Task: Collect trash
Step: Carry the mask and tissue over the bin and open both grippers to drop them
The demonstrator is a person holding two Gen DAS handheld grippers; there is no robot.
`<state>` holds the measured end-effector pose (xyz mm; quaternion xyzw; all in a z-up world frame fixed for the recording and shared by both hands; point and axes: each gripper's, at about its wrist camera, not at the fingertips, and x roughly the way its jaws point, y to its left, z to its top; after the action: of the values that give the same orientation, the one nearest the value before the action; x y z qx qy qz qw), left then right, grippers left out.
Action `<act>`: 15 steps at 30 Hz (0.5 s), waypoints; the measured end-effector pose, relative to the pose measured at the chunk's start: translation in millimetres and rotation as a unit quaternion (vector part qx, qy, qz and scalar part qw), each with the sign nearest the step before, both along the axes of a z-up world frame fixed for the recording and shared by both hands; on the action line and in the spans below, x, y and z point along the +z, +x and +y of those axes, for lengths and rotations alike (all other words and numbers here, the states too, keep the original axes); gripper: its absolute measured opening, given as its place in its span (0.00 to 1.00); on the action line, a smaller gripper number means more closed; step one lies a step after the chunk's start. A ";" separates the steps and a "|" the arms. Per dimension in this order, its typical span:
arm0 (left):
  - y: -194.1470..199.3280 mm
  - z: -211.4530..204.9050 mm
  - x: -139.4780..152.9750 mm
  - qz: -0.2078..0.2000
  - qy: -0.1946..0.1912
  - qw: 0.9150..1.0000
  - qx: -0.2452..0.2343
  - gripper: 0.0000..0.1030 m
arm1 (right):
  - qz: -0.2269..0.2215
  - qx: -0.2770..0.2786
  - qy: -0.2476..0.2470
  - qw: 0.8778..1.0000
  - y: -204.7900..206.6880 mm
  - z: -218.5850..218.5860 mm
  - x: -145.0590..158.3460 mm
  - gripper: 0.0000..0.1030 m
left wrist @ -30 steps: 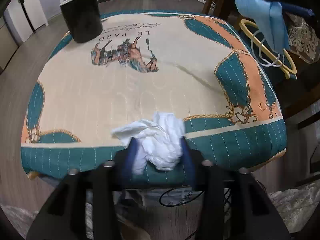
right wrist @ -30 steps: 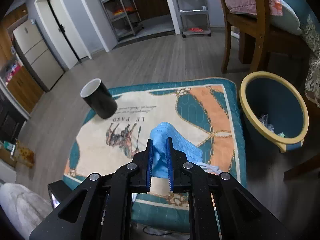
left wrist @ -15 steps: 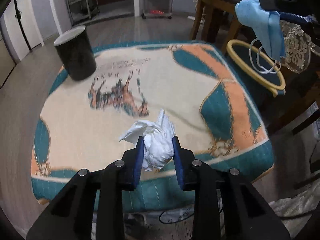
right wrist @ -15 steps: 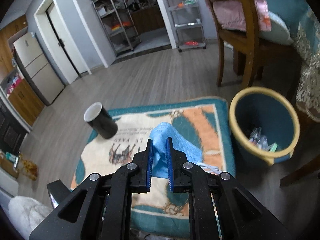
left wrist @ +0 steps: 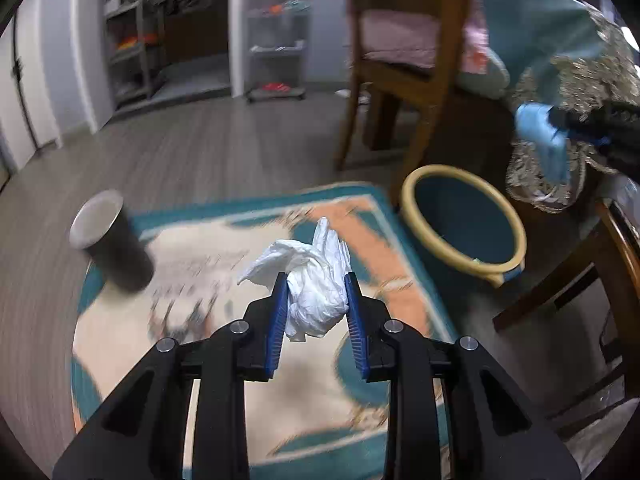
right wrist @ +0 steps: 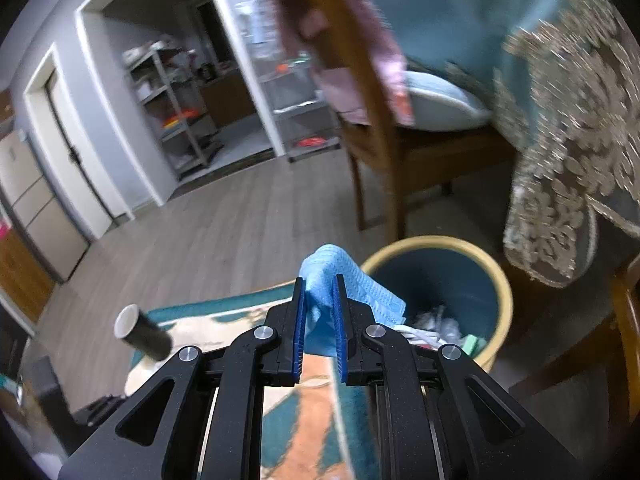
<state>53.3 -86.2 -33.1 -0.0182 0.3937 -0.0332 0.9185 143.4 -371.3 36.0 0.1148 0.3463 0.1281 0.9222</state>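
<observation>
Left tongs point(left wrist: 316, 298) clamp white tissue point(left wrist: 310, 280) mid-frame, right tongs point(right wrist: 319, 308) clamp blue mask point(right wrist: 344, 288) beside bin point(right wrist: 500, 276) at center-right.

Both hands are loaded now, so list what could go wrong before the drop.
1. The right hand-held gripper pinches only a fold of the blue mask; its loose ear loops could catch on the bin rim.
2. The crumpled tissue in the left hand-held gripper hangs over the blanket, so an early release would miss.
</observation>
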 end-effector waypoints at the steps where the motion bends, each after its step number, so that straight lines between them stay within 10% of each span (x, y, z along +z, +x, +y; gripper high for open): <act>1: 5.9 -8.4 4.1 -0.006 0.004 1.000 -0.010 0.27 | 0.004 -0.008 0.001 1.000 5.5 -8.1 -4.0 0.14; 15: 108.9 -165.0 -30.5 0.012 0.006 0.975 -0.222 0.27 | 0.082 -0.066 0.033 0.994 65.2 -90.7 -88.6 0.14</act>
<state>162.2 -251.2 -63.6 0.0745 0.3988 -0.2339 0.8836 208.6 -462.0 -52.7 0.1777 0.4081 0.0681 0.8929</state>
